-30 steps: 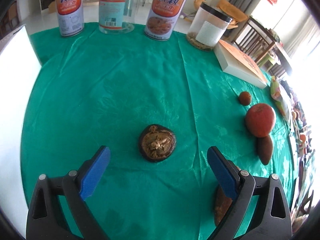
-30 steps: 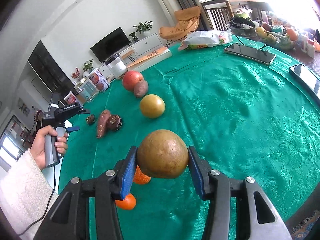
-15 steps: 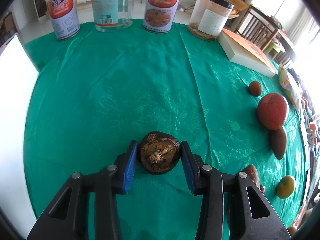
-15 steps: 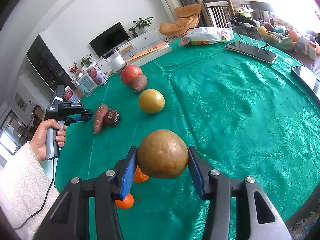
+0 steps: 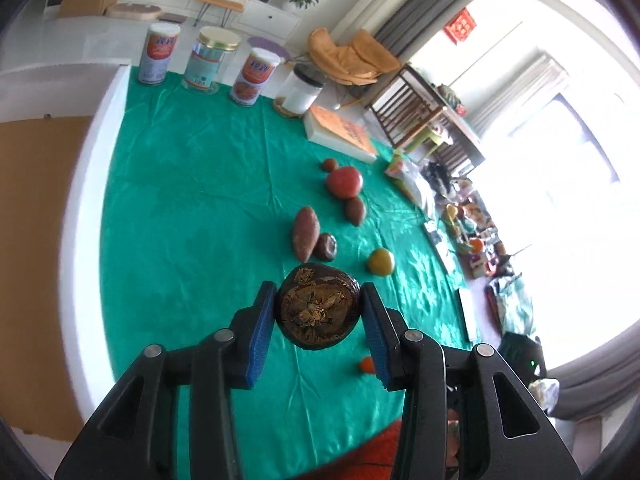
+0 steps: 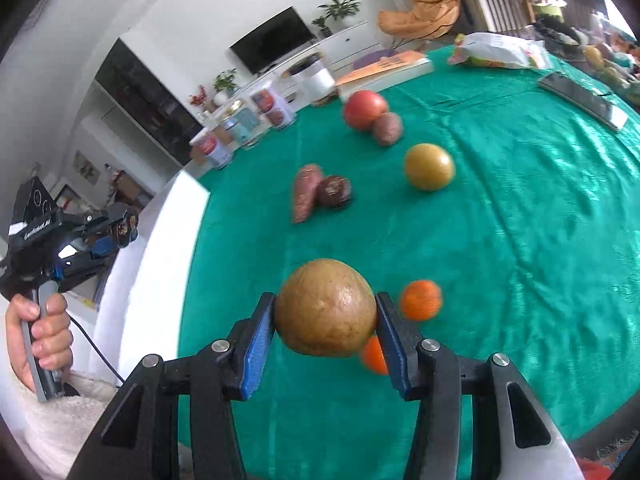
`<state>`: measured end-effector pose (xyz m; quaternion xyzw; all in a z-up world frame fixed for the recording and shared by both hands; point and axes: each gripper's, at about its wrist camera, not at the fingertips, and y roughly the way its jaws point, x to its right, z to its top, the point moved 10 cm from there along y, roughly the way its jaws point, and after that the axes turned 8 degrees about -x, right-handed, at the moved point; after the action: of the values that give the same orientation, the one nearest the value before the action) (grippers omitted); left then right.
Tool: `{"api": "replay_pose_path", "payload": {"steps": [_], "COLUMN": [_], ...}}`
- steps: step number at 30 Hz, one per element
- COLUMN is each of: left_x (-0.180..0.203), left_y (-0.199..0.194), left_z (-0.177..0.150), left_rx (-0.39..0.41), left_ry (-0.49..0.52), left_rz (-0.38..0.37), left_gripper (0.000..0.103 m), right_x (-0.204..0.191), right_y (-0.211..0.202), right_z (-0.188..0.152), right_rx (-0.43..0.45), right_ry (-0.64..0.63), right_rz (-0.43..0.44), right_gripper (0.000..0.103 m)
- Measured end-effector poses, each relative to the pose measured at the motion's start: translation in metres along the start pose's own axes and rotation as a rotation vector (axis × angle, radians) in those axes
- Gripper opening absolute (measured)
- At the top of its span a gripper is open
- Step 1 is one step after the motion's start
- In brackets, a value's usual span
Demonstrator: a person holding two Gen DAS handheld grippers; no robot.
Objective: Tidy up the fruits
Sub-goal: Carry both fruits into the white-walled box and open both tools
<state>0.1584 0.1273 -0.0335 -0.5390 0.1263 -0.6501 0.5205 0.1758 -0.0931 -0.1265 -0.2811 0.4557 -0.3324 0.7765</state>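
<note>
My left gripper (image 5: 318,312) is shut on a dark brown mangosteen (image 5: 318,306) and holds it lifted above the green tablecloth (image 5: 180,208). My right gripper (image 6: 325,312) is shut on a round brownish-yellow fruit (image 6: 325,307) held above the table. On the cloth lie a sweet potato (image 5: 305,233), a second mangosteen (image 5: 326,246), a yellow-green fruit (image 5: 381,262), a red apple (image 5: 344,182) and a brown oval fruit (image 5: 355,211). Two oranges (image 6: 420,300) sit just beyond the right gripper. The left gripper also shows at the left of the right wrist view (image 6: 120,230).
Several jars and cans (image 5: 208,66) stand along the far table edge beside a white box with an orange lid (image 5: 340,134). A snack bag (image 6: 500,52) and a phone (image 6: 580,98) lie at the far right. The table's white rim (image 5: 86,216) runs on the left.
My left gripper closed on the mangosteen, then lifted it and swung back and to the right. My right gripper kept its fruit and shifted so the oranges now sit to its right.
</note>
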Motion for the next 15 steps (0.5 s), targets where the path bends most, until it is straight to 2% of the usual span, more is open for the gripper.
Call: {"api": "replay_pose_path", "payload": {"steps": [2,4,6,8,10,11,15], "left_x": [-0.017,-0.048,-0.090,-0.138,-0.181,-0.199,-0.244], "left_y": [-0.041,-0.074,-0.097,-0.113,-0.118,-0.116,-0.103], "left_z": [-0.019,-0.033,-0.041,-0.048,-0.058,-0.062,-0.079], "left_rx": [0.036,0.064,0.095,0.120,0.118,0.107,0.056], "left_ry": [-0.006,-0.029,-0.063,-0.101,-0.125,-0.139,-0.193], "left_rz": [0.019,0.076,0.176,0.313,0.444,0.482,0.531], "left_gripper": [0.043,0.043,0.043,0.043,0.043,0.043,0.044], "right_x": [-0.056,-0.116,-0.174,-0.225,-0.264,-0.278,-0.300], "right_y": [0.014,0.032,0.053,0.077,0.103,0.117,0.171], "right_z": [-0.008,-0.019,-0.033,-0.048,-0.061,-0.069,-0.091], "right_rx": [-0.055,-0.115,-0.174,-0.228,-0.267,-0.292,-0.375], "right_ry": [-0.081,-0.179,-0.272,-0.362,-0.455,-0.500,-0.599], "right_rz": [0.064,0.121,0.179,0.219,0.217,0.207,0.119], "right_gripper": [0.049,0.049,0.049,0.049,0.049,0.049,0.050]}}
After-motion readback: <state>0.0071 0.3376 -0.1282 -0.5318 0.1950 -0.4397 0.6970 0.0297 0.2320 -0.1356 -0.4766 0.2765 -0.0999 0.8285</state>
